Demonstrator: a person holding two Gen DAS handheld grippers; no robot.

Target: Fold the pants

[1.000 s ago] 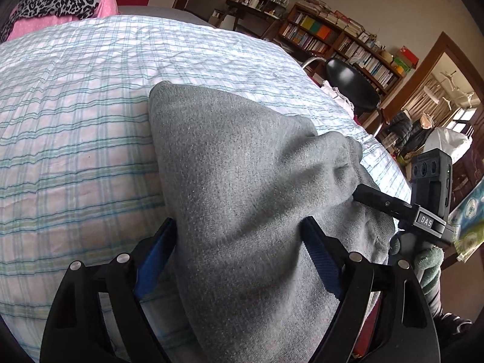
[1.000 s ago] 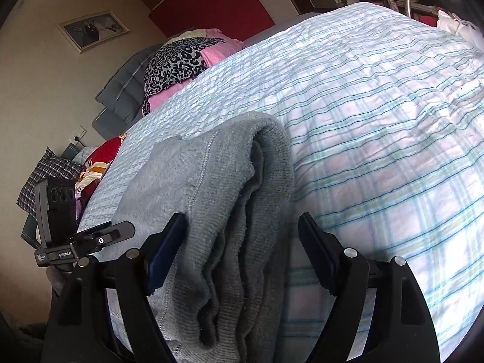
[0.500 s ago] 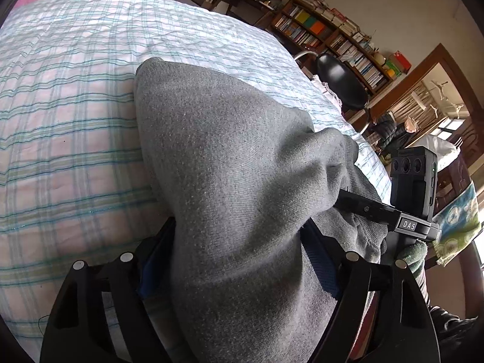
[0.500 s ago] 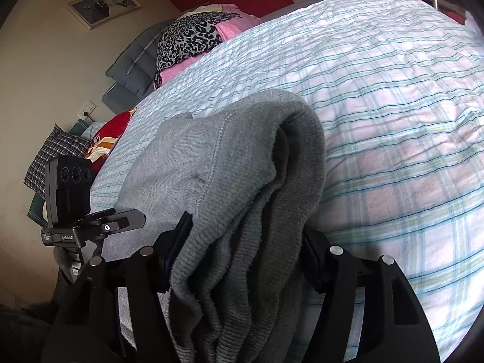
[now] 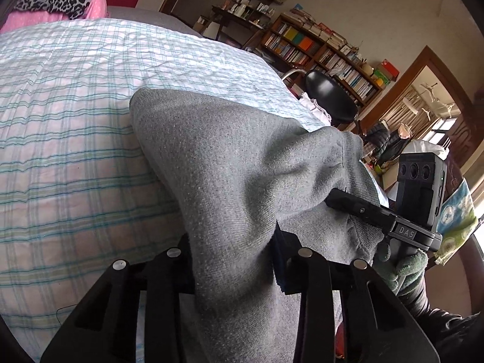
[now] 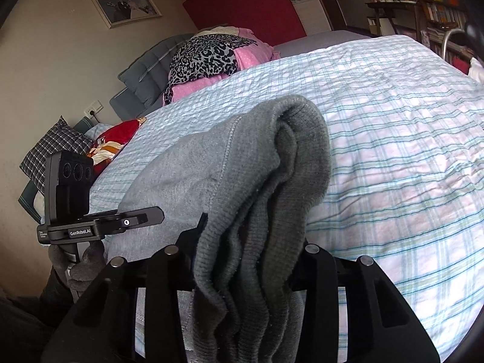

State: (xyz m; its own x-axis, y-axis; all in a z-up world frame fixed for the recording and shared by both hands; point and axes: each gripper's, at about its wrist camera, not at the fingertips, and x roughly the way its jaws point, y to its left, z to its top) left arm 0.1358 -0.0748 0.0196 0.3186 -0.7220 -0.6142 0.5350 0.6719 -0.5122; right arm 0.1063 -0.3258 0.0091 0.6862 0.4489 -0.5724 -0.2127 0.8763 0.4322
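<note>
The grey pants (image 5: 230, 166) lie folded in a thick bundle on the plaid bed (image 5: 66, 139). My left gripper (image 5: 233, 251) is shut on one end of the bundle, its fingertips buried in the cloth. My right gripper (image 6: 248, 254) is shut on the other end, where the ribbed waistband (image 6: 290, 151) bunches in several layers. In the left wrist view the right gripper (image 5: 378, 211) reaches into the pants from the right. In the right wrist view the left gripper (image 6: 99, 224) shows at the left edge of the pants (image 6: 187, 175).
Leopard-print and pink bedding (image 6: 208, 60) is piled at the head of the bed. A red cushion (image 6: 118, 139) and a checked pillow (image 6: 54, 148) lie to its left. A black chair (image 5: 329, 96) and bookshelves (image 5: 326, 51) stand beyond the bed's far side.
Both grippers have closed from open onto the ends of the pants bundle. The bundle has bunched up between the fingers and both views have shifted slightly.
</note>
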